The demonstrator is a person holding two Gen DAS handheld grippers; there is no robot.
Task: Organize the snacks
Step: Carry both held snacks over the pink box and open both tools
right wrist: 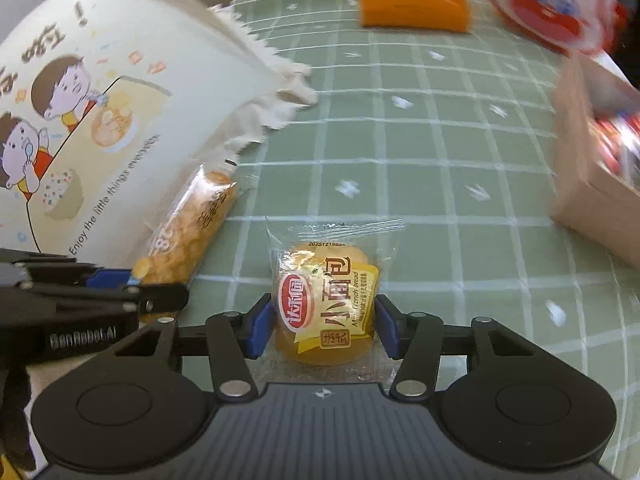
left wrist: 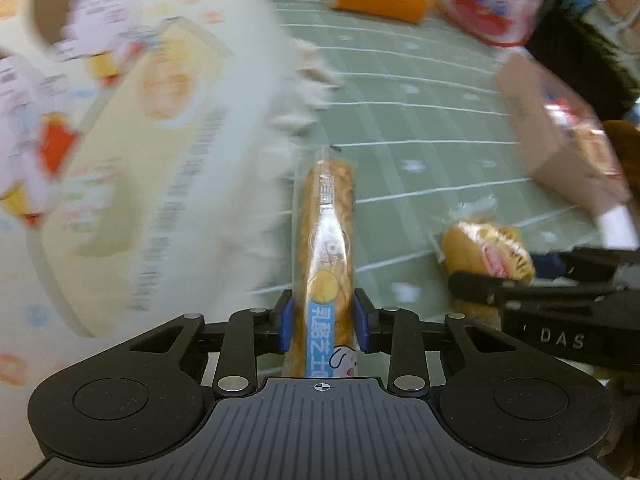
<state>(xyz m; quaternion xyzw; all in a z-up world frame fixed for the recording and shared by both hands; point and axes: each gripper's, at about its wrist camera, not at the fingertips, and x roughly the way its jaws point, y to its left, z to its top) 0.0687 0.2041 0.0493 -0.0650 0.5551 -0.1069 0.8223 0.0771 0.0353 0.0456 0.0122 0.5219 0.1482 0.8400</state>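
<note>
My left gripper [left wrist: 324, 320] is shut on the lower part of a long bread stick packet [left wrist: 328, 236], which points away from the camera over the green checked cloth. In the right wrist view the same packet [right wrist: 188, 236] leans against a big white cartoon-printed bag [right wrist: 100, 112], with the left gripper [right wrist: 144, 286] at its lower end. My right gripper [right wrist: 323, 328] has its blue pads against both sides of a small round French bread packet [right wrist: 324, 304]. The left wrist view shows that bread [left wrist: 486, 252] in the right gripper [left wrist: 516, 276] at the right.
The white bag [left wrist: 120, 160] fills the left side, blurred. At the far edge lie an orange packet [right wrist: 412, 0] and a red-and-white bag [right wrist: 552, 4]. A cardboard box [right wrist: 592, 184] with packets inside stands at the right. Green checked cloth [right wrist: 420, 140] lies between them.
</note>
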